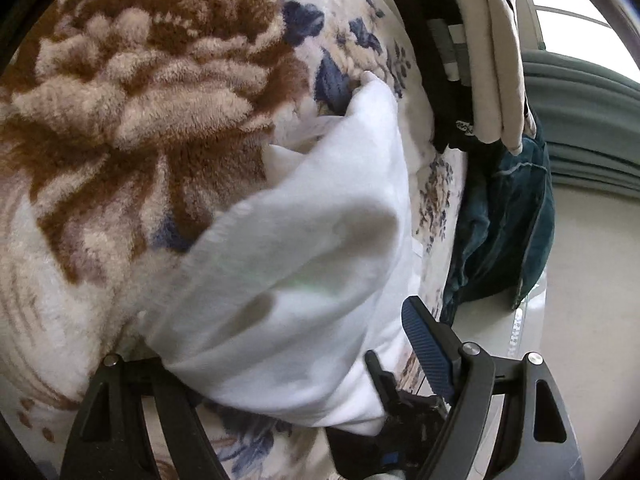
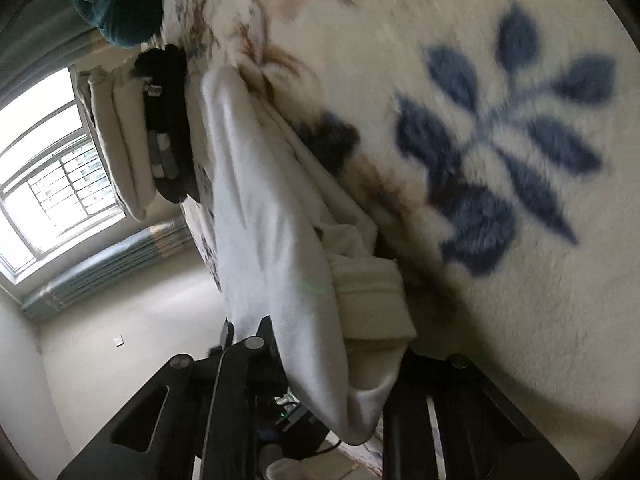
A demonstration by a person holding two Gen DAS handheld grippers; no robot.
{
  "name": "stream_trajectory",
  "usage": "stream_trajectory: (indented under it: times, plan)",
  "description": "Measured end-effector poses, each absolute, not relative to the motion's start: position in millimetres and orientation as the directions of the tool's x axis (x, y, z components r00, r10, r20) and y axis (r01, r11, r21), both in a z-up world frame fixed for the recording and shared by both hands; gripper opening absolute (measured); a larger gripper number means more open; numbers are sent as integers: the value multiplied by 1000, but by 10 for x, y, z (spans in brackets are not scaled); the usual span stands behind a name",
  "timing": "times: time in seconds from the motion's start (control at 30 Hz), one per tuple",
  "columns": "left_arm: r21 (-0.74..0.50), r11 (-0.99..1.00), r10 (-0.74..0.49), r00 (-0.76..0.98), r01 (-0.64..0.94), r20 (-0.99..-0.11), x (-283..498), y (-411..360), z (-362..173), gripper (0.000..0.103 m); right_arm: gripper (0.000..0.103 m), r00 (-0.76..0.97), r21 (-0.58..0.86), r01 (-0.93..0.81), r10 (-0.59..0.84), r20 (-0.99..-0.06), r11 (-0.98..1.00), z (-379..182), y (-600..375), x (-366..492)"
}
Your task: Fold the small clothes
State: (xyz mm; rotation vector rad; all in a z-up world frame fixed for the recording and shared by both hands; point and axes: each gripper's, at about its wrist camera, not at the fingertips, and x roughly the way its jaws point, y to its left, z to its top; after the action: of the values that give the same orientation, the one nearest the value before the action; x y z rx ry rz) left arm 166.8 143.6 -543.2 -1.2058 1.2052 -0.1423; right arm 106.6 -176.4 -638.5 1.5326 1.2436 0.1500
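Fluffy blanket point(image 1: 120, 92) with big brown and blue flowers covers most of both views, and it is the surface for the work; a white cloth point(image 1: 304, 248) lies across it, running from the middle of the left wrist view down to the bottom, where it falls between the black fingers of the left gripper point(image 1: 280, 392); those fingers sit wide apart with the cloth draped over them, so I cannot tell if they pinch it; in the right wrist view the same cloth hangs in the middle of the frame and goes down into the right gripper point(image 2: 356, 408), whose fingers look closed on its end; one flap already lies doubled over, so I think the fold is half done; next the lifted edge should be carried across and laid flat, keeping both corners level so it does not bunch; a pile of folded clothes point(image 1: 480, 60) sits at the upper right of the left view, with a dark blue-green cushion point(image 1: 508, 216) below it; a bright window point(image 2: 44, 176) and a pale floor point(image 2: 120, 300) fill the left of the right view.
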Motion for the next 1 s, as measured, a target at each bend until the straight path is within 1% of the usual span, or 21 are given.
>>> stream_trajectory:
  times: [0.1,0.23,0.3,0.4,0.43,0.47,0.53,0.6,0.7,0.77,0.8,0.83,0.87,0.9,0.93,1.0]
  plan:
    - [-759,442,-639,426,-478,-640,1625,1492,-5394,80,19,460,793,590,745,-483,150,-6264,-1812,1087]
    - [-748,445,-596,460,-493,-658,1614,1685,-5362,80,18,480,804,570,725,-493,168,-6153,-1885,1165]
    - [-757,414,-601,473,-505,-644,1615,1765,-5389,79,18,485,802,570,715,-504,178,-6138,-1953,1188]
    - [-765,424,-627,453,-484,-634,1657,1723,-5392,79,19,459,795,570,723,-517,206,-6184,-1987,1218]
    - [-774,419,-652,436,-476,-621,1661,1685,-5412,79,21,448,793,571,729,-517,211,-6211,-1982,1211]
    - [-774,417,-667,418,-477,-617,1650,1654,-5434,79,22,430,780,582,728,-535,230,-6228,-1977,1204]
    - [-771,416,-671,409,-482,-618,1579,1618,-5462,79,34,407,767,591,729,-551,250,-6276,-1967,1160]
    - [-768,416,-671,405,-487,-621,1528,1599,-5502,79,40,399,754,609,725,-561,248,-6332,-1965,1114]
    - [-767,403,-670,410,-500,-619,1539,1601,-5555,79,45,403,745,637,739,-540,198,-6452,-1955,1037]
    - [-764,415,-664,409,-495,-626,1577,1579,-5548,79,45,406,745,643,746,-527,176,-6506,-1936,1034]
    - [-764,423,-662,409,-488,-628,1591,1567,-5534,77,45,409,746,644,749,-521,167,-6524,-1931,1030]
    - [-760,445,-652,411,-473,-637,1611,1547,-5492,68,45,413,748,644,751,-516,160,-6530,-1928,1029]
    - [-755,462,-647,405,-466,-646,1630,1531,-5469,42,45,419,748,645,744,-521,160,-6518,-1924,1036]
    - [-747,482,-645,392,-457,-656,1649,1518,-5440,27,39,422,748,642,737,-528,168,-6495,-1916,1055]
    - [-744,487,-641,392,-457,-660,1653,1527,-5424,25,20,435,755,630,723,-537,182,-6439,-1908,1072]
    - [-750,486,-642,399,-449,-655,1668,1543,-5331,21,16,440,753,629,709,-551,194,-6354,-1890,1125]
